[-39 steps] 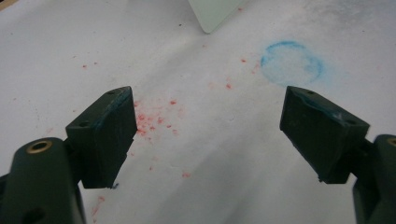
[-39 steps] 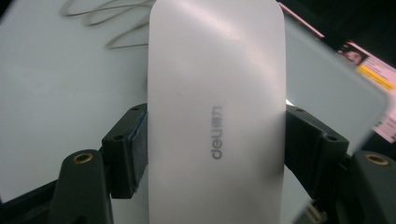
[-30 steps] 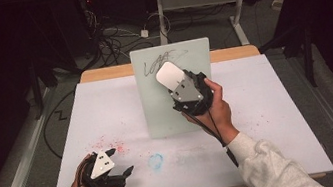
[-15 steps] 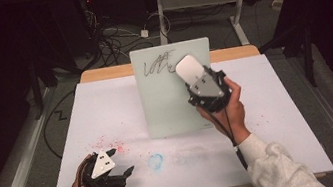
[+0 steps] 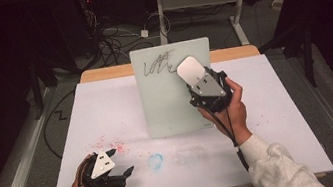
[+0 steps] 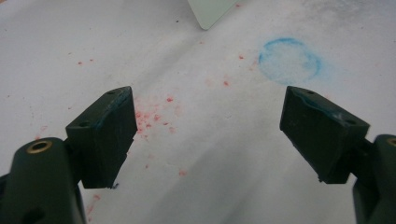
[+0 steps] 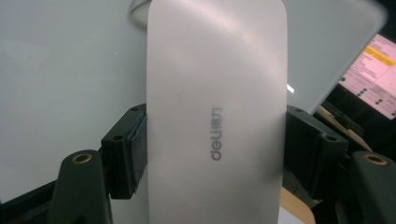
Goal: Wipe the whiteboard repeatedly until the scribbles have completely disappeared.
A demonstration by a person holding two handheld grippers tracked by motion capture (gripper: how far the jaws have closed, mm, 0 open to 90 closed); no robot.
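Observation:
A pale whiteboard (image 5: 167,108) stands upright in the middle of the table, with a dark scribble (image 5: 157,65) near its top edge. My right gripper (image 5: 193,78) is shut on a white eraser (image 5: 191,71), which it holds against the board just right of the scribble. In the right gripper view the eraser (image 7: 215,93) with grey lettering sits between both pads (image 7: 126,154), and the board (image 7: 70,70) is behind it. My left gripper (image 5: 125,173) rests open near the table's front left, with nothing between its fingers (image 6: 109,135).
The white table cover (image 5: 289,145) carries red specks (image 6: 154,116) and a faint blue ring (image 6: 289,60) near the left gripper. The board's lower corner (image 6: 212,11) is beyond them. Cables and a desk frame (image 5: 200,2) lie on the floor behind. A lit screen (image 7: 373,74) is at far right.
The right gripper has carried the eraser to the right along the top of the board, then held about still. The left gripper has not moved.

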